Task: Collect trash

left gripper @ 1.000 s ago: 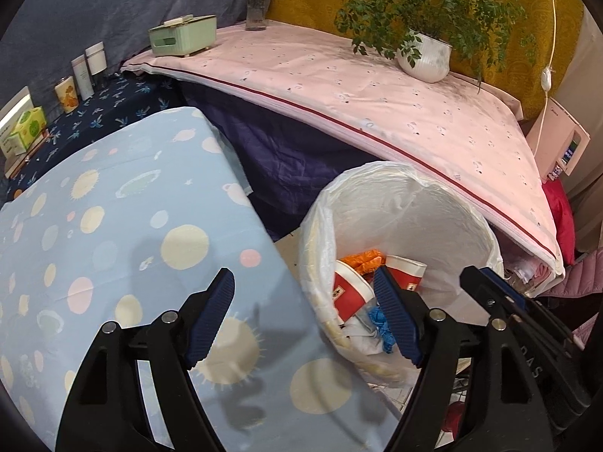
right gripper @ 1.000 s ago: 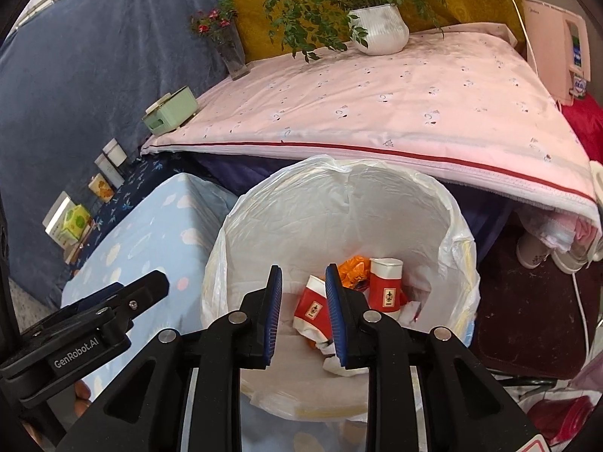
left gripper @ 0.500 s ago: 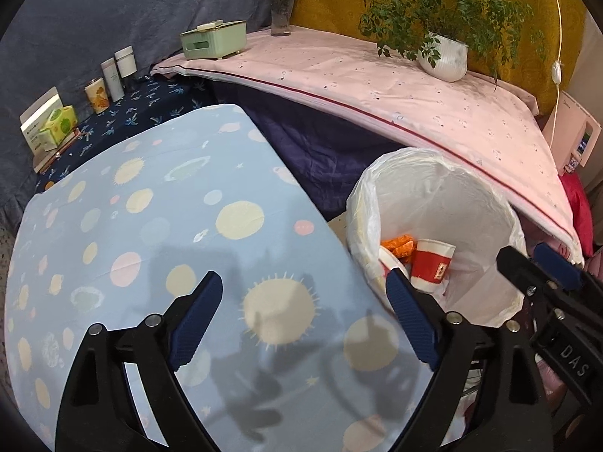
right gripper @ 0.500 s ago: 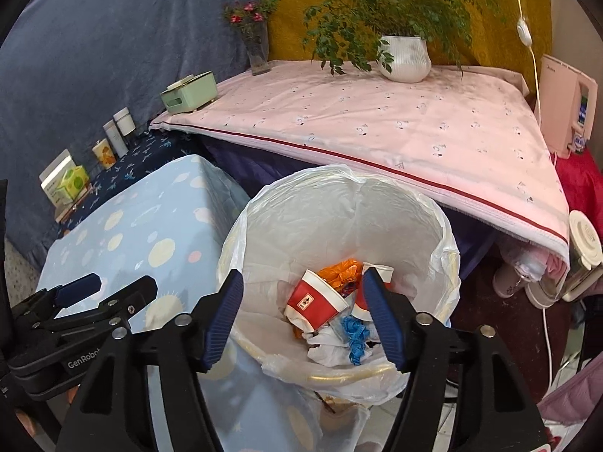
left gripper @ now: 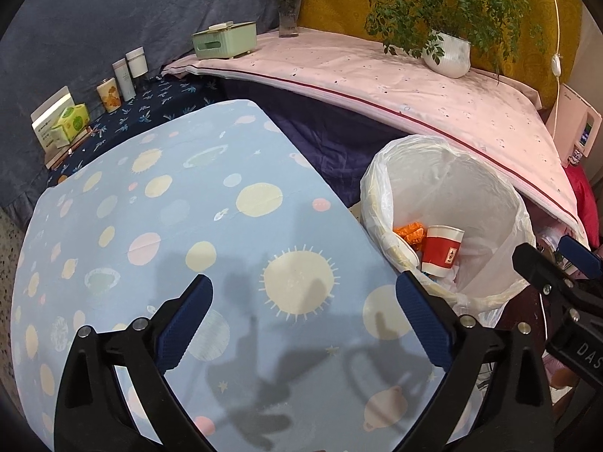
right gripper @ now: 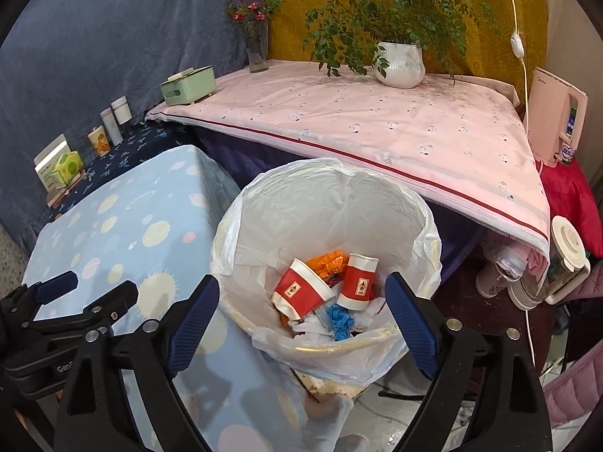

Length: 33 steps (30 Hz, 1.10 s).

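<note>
Trash bin, lined, directly beyond the empty right claw, holding 2 red cups, left claw also empty over the spotted cloth, both jaws just opened wide; risk: a claw snagging the thin liner would tip it.

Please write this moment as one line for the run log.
left gripper: just opened, empty, over blue table | right gripper: just opened, empty, above bin | two red cups in bin

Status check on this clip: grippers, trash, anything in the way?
Left gripper and right gripper just opened, nothing between jaws. Two red cups and wrappers in the lined bin. Nothing in the way.
</note>
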Motion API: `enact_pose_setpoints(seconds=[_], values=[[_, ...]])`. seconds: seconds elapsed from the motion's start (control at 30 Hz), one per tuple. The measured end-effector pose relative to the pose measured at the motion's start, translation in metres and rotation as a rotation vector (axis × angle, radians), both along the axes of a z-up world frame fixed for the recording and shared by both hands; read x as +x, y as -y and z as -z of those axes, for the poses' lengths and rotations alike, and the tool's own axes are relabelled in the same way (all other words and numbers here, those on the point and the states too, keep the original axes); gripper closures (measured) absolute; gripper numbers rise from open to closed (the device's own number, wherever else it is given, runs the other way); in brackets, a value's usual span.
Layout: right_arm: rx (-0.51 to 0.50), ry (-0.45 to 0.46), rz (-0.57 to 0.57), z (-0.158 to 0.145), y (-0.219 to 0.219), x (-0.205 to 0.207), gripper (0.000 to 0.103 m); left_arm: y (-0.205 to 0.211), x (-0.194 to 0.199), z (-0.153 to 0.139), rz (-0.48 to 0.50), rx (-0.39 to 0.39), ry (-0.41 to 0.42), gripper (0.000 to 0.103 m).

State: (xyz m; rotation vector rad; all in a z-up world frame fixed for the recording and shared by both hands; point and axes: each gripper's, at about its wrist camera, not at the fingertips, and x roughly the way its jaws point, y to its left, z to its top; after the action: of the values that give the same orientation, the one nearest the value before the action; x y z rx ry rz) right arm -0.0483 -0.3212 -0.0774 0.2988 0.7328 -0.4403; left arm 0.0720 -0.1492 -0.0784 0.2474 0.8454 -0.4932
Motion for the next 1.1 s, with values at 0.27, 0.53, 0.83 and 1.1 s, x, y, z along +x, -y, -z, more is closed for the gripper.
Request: enact_pose_setpoints(seconds=[0.27, 0.53, 0.83, 1.1], values=[[-0.020, -0.035, 0.005, 0.007, -0.004, -0.004, 0.007, -0.008, -0.003, 0.008, -0.026, 0.012, -0.005, 0.009], [-0.040, -0.050, -0.003, 0.008, -0.011, -0.003, 0.007, -0.010, -0.006, 0.009, -0.039, 0.016, 0.002, 0.009], [-0.054, -0.061, 0.003, 0.008, -0.012, -0.006, 0.007, -0.015, -0.009, 0.009, -0.060, 0.014, 0.008, 0.009], [-0.066, -0.060, 0.002, 0.006, -0.015, -0.009, 0.007, -0.017, -0.013, 0.006, -0.077, 0.013, 0.016, 0.009]])
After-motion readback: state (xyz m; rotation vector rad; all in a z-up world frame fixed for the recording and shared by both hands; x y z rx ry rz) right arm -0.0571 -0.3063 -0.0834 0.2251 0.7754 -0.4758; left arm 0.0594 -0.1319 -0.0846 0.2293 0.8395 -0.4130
